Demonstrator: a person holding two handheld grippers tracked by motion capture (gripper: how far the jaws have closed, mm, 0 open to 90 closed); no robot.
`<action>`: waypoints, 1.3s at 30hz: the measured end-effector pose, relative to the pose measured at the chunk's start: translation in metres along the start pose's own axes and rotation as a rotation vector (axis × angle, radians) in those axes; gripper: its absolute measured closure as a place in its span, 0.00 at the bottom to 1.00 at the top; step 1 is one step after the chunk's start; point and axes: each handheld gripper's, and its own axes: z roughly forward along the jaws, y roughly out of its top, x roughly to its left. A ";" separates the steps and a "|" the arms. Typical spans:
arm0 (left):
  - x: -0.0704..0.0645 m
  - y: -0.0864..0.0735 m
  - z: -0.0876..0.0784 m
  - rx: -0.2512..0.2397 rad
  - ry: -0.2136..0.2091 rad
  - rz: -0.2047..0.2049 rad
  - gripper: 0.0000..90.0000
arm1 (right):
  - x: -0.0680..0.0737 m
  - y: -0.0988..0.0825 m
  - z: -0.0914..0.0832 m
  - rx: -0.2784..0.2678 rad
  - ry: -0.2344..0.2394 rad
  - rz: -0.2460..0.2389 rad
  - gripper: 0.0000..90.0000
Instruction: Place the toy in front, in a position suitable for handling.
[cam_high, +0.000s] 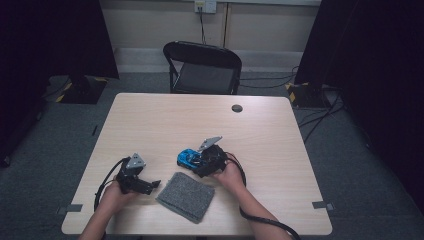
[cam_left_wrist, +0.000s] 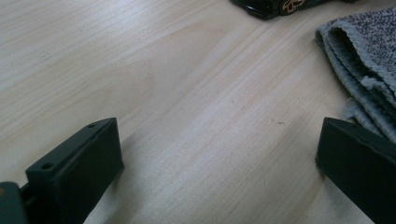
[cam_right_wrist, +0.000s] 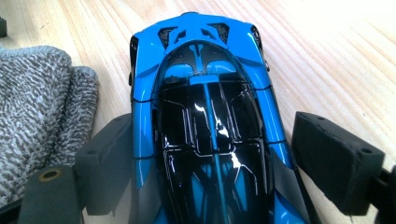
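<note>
Blue toy car (cam_right_wrist: 210, 126) on tabletop (cam_high: 280, 150), just beside grey cloth (cam_high: 186, 196), between right gripper (cam_right_wrist: 205, 158) jaws: left pad touching, right pad slightly apart. Left gripper (cam_left_wrist: 215, 163) jaws wide, holding nothing.

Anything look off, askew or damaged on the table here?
Nothing stands out. The blue toy car sits intact between the right gripper jaws, and the folded grey cloth lies flat beside it.

Toy car (cam_right_wrist: 210, 135): your right gripper (cam_high: 199, 161) covers its rear; the picture's bottom edge cuts it off.
Grey cloth (cam_left_wrist: 364, 60): cut off at the right edge.
Grip: contact with your pads is unclear.
</note>
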 end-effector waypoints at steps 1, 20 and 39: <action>0.000 0.000 0.000 0.001 -0.001 0.001 0.00 | 0.000 0.000 0.000 -0.004 -0.003 0.000 0.18; 0.000 0.000 0.000 0.001 -0.001 0.001 0.00 | 0.004 0.006 -0.002 0.020 -0.002 0.052 0.29; 0.000 0.000 0.000 0.000 -0.001 -0.001 0.00 | -0.011 0.008 -0.024 0.004 -0.020 0.107 0.31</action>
